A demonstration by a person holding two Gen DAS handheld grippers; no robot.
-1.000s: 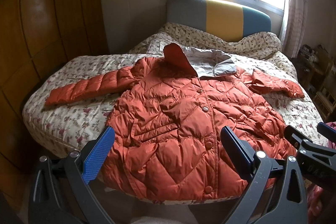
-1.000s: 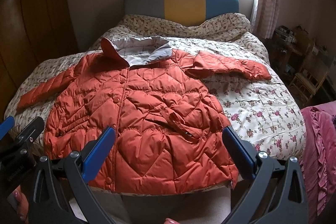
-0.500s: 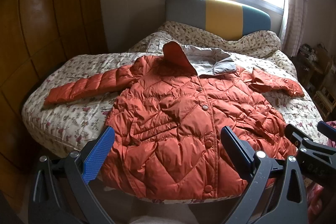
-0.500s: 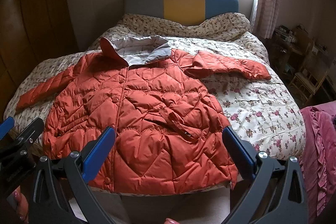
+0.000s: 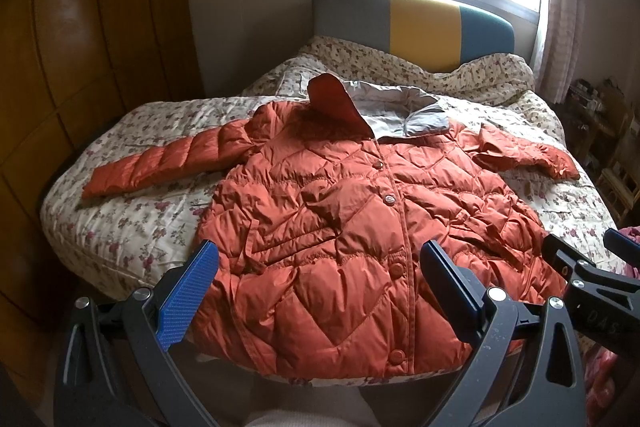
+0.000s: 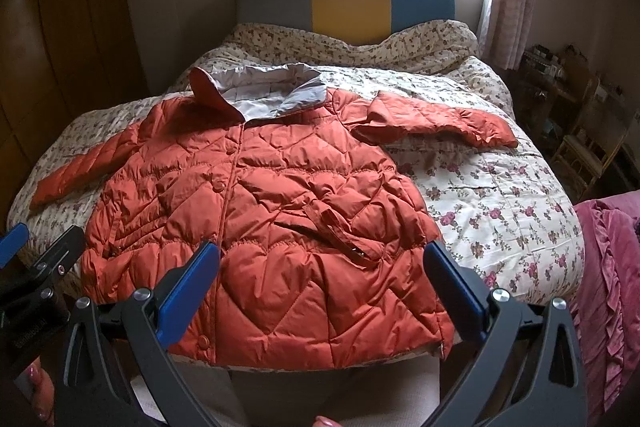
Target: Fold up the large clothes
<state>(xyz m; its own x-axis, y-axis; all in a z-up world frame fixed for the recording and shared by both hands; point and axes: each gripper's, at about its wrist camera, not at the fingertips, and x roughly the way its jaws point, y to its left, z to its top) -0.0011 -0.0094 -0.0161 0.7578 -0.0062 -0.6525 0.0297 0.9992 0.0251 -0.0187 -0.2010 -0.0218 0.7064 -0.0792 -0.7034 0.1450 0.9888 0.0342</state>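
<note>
Two grippers hang empty at the foot of the bed (image 5: 120, 227), and I see nothing folded yet. The jacket (image 5: 360, 227) lies face up and buttoned across the middle of both frames, hem toward me at the near edge of the mattress, grey-lined collar toward the headboard.

At the left of the left-wrist frame, one sleeve (image 5: 168, 163) stretches straight out over the quilt. I judge that if I drag it inward by the cuff alone, the slick padded shell may slide and pull the body askew.

In the lower middle of that frame my left gripper (image 5: 320, 279) holds its blue fingers spread wide, gripping nothing, hovering over the hem. The down filling is puffy, so a shallow pinch here would likely catch only the outer layer and slip off when I lift.

Lower middle of the right-wrist frame, my right gripper (image 6: 320, 279) is likewise spread and empty above the hem's other half. The hem overhangs the bed edge slightly, so a careless tug could pull the whole jacket off toward the floor.

At the upper right of that frame, the other sleeve (image 6: 440, 123) lies bent and bunched. Folding over it as it is would trap a lump and let the fold spring open.
</note>
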